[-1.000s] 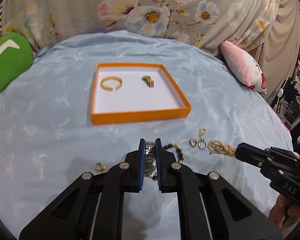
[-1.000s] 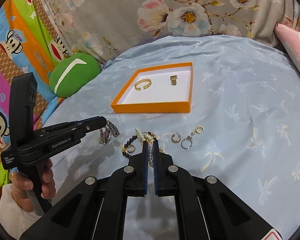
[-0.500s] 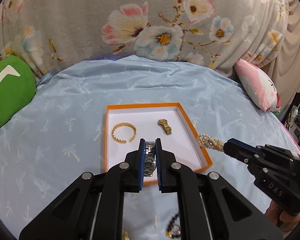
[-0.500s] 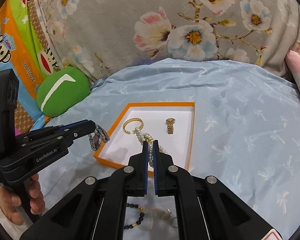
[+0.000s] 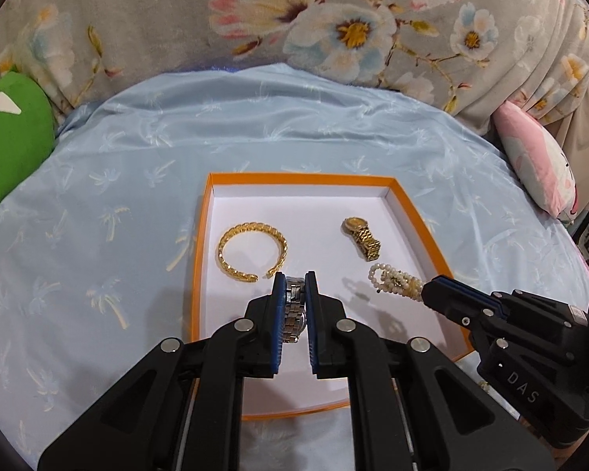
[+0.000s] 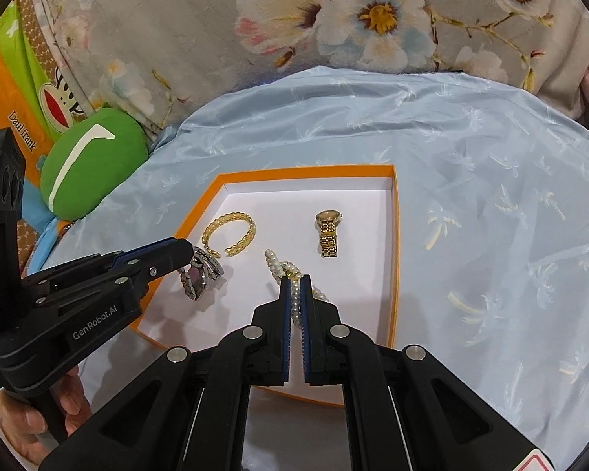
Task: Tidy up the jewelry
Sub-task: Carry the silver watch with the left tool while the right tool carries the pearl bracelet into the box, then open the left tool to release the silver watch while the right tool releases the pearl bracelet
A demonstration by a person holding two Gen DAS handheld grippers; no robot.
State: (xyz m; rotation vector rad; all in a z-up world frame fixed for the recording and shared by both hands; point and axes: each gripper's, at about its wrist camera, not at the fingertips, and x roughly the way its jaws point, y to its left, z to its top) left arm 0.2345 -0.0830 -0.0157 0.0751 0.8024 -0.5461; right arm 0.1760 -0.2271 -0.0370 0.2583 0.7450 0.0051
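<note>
Two pieces carried at once, presumably to halve the trips: silver watch (image 5: 293, 310) pinched in the left gripper (image 5: 293, 286), pearl bracelet (image 6: 290, 274) pinched in the right gripper (image 6: 293, 286). Both poised over the near half of the orange tray (image 5: 420, 227), apparently just above its white floor and not yet set down, judging by the shadows under them. Left jaws nearly closed, pads pressed on the watch band, the watch face hanging below them. Right jaws narrower yet, clamped on a few strands of pearls, with a loop sticking out beyond the tips. Already lying in the far half of the tray: gold bangle (image 5: 251, 251) on the left, gold watch (image 5: 362, 235) on the right, well apart, probably spaced so nothing tangles. Open floor left in the near half, likely the reason for aiming there. Tray itself resting on a pale blue bedspread (image 5: 98, 243), green cushion (image 6: 92, 174) at far left.
</note>
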